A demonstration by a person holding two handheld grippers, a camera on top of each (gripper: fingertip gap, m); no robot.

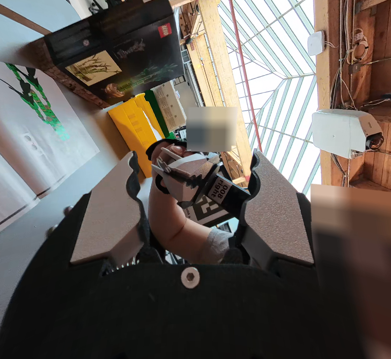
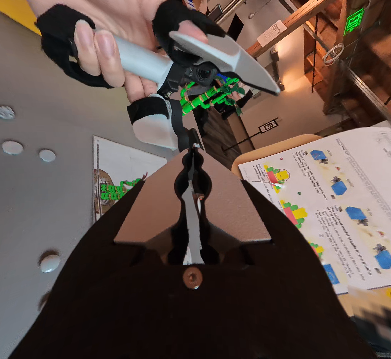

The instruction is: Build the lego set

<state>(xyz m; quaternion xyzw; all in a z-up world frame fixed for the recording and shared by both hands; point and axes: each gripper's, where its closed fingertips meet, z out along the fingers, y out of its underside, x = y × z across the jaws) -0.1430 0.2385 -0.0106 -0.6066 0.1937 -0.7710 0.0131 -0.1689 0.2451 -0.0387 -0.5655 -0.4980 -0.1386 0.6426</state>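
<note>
My left gripper [image 1: 193, 157] is open and empty, tilted up toward the ceiling. Between its fingers I see my right gripper [image 1: 188, 181] farther off, held in a hand, its fingers together. In the right wrist view my right gripper [image 2: 193, 152] is shut; I cannot tell if anything is pinched at its tips. The left gripper [image 2: 222, 116] is just ahead of it in a strapped hand, jaws apart. A green bamboo lego model [image 2: 198, 100] shows behind it. The black set box [image 1: 118, 48] stands at the back of the grey table [image 2: 53, 95].
An open booklet [image 2: 118, 179] with green bamboo pictures lies on the table; it also shows in the left wrist view [image 1: 38, 99]. A printed sheet [image 2: 317, 200] with coloured brick pictures lies to the right. A yellow bin [image 1: 135, 124] stands behind. White discs [image 2: 47, 155] dot the table. My left and right fingertips are right by each other.
</note>
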